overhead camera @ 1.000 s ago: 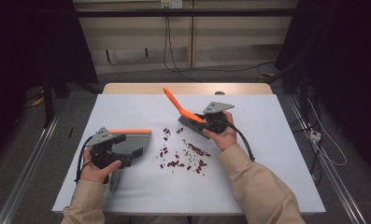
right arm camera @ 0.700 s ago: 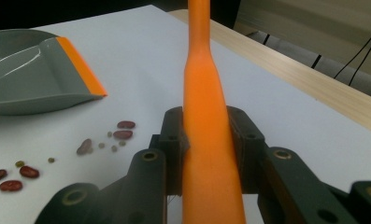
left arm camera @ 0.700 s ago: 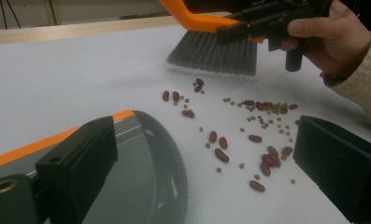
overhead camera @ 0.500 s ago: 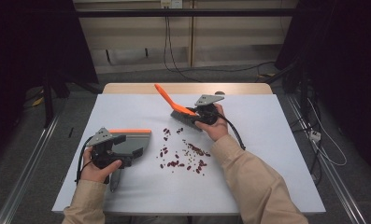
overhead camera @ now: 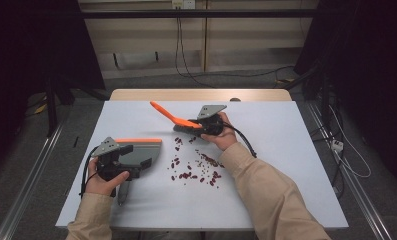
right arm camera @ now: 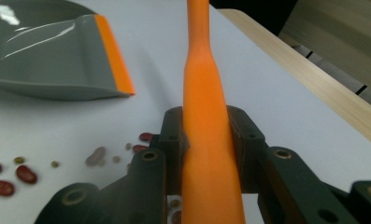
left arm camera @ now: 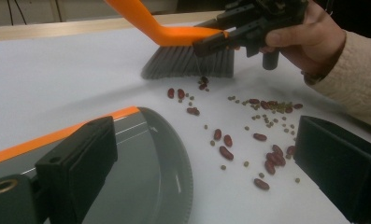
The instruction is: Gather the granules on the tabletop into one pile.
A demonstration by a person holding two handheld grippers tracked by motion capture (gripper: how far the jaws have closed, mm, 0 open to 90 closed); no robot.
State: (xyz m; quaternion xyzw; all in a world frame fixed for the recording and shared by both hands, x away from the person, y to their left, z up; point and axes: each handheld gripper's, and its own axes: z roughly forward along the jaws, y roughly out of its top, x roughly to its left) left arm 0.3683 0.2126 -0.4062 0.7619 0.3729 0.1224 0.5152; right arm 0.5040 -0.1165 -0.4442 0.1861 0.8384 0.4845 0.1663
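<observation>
The white table top (overhead camera: 296, 150) is evenly lit from above, while the room around it falls into near black. Shadows are soft and short. In the right gripper view the orange plastic brush handle (right arm camera: 206, 135) is close and soft (its far end blurs out), and the grey plastic dustpan (right arm camera: 47, 60) carries pale glare streaks.

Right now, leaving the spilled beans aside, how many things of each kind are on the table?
brush: 1
dustpan: 1
grippers: 2, the left gripper and the right gripper
Total: 4
</observation>
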